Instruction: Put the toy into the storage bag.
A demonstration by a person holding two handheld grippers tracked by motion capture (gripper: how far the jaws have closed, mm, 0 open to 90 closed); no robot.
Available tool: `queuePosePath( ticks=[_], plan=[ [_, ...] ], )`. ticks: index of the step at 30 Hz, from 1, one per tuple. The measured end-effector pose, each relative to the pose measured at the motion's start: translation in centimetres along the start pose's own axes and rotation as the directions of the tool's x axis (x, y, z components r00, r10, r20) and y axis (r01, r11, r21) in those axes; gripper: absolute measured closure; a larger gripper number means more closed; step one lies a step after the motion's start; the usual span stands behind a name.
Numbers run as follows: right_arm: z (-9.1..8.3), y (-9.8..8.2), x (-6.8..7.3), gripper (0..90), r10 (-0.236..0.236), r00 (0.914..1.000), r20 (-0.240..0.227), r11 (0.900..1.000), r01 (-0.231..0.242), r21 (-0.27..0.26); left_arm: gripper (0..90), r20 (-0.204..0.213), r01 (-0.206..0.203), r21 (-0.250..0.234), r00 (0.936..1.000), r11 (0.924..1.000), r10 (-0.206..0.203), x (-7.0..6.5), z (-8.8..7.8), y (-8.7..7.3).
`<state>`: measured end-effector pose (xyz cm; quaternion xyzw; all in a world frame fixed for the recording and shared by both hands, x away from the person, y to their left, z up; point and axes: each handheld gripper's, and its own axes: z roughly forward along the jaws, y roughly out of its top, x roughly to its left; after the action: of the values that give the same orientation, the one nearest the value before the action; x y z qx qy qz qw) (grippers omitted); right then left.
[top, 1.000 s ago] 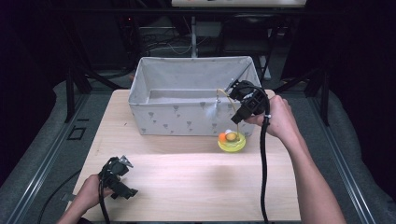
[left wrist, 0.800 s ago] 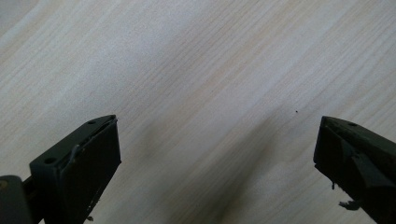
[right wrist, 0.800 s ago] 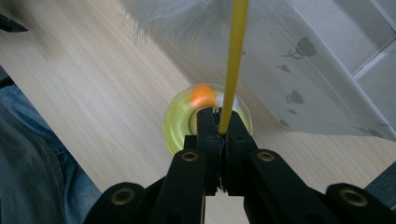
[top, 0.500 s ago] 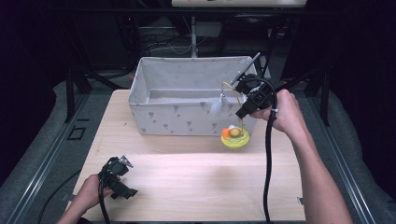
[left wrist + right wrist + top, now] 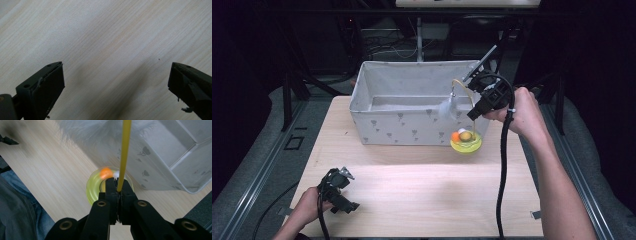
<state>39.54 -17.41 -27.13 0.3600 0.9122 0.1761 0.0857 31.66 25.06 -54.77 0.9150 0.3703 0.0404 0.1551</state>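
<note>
A toy with a yellow-green round base [image 5: 466,143], an orange ball, a white ball, a thin yellow stem [image 5: 124,152] and a white feather [image 5: 446,109] is at the front right corner of the fabric bin [image 5: 412,65]. My right gripper [image 5: 474,114] is shut on the stem just above the base [image 5: 95,187]. The feather [image 5: 100,132] hangs in front of the bin wall. I cannot tell whether the base touches the table. My left gripper [image 5: 345,196] is open low over the bare wood [image 5: 112,37] at the front left, with nothing between its jaws.
The pale bin [image 5: 175,157] stands at the back middle of the wooden table [image 5: 437,195]; its inside looks bare. A black cable trails from the right gripper along the forearm. Dark floor and frame rails surround the table.
My right gripper has moved right and slightly up with the toy's stem in it, and the base has shifted right along the bin's front. The left gripper has stayed put.
</note>
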Motion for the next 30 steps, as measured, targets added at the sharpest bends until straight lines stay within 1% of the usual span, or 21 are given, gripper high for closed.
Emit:
queuePosePath(
  ticks=[4,8,13,16,19,22,26,30],
  plan=[
    [-0.7,0.2,-0.1,88.2,0.011,0.9999,0.008,1.0,-0.011,-0.011,0.6,-0.001,-0.001,0.002,1.0,1.0,0.001,0.0,0.0,0.0],
    [-1.2,0.4,-0.2,88.3,0.014,0.9999,0.008,1.0,-0.014,-0.018,0.6,0.001,-0.002,0.002,1.0,1.0,0.002,0.0,0.0,0.0],
    [-1.5,0.5,-0.6,88.3,0.017,0.9998,0.009,1.0,-0.017,-0.004,0.6,0.002,-0.001,0.004,1.0,1.0,0.001,0.0,0.0,0.0],
    [-1.7,0.7,-0.7,88.3,0.025,0.9997,0.007,1.0,-0.025,-0.007,0.6,0.003,-0.003,0.008,1.0,1.0,0.003,0.0,0.1,0.0],
    [-2.1,1.0,-0.8,88.2,0.02,0.9997,0.011,1.0,-0.02,0.003,0.6,0.002,-0.004,0.008,1.0,1.0,0.004,0.0,0.1,0.0],
    [-2.4,1.2,-0.9,88.2,0.023,0.9997,0.012,1.0,-0.023,0.0,0.6,0.003,-0.002,0.005,1.0,1.0,0.002,0.0,0.0,0.0],
    [-2.8,1.4,-1.2,88.3,0.039,0.9991,0.017,0.999,-0.039,-0.014,0.6,0.002,0.0,0.004,1.0,1.0,0.0,0.0,0.0,0.0],
    [-3.2,1.7,-1.4,88.2,0.041,0.9988,0.026,0.999,-0.04,-0.015,0.5,0.004,0.001,0.003,1.0,1.0,-0.001,0.1,0.0,0.0]
  ],
)
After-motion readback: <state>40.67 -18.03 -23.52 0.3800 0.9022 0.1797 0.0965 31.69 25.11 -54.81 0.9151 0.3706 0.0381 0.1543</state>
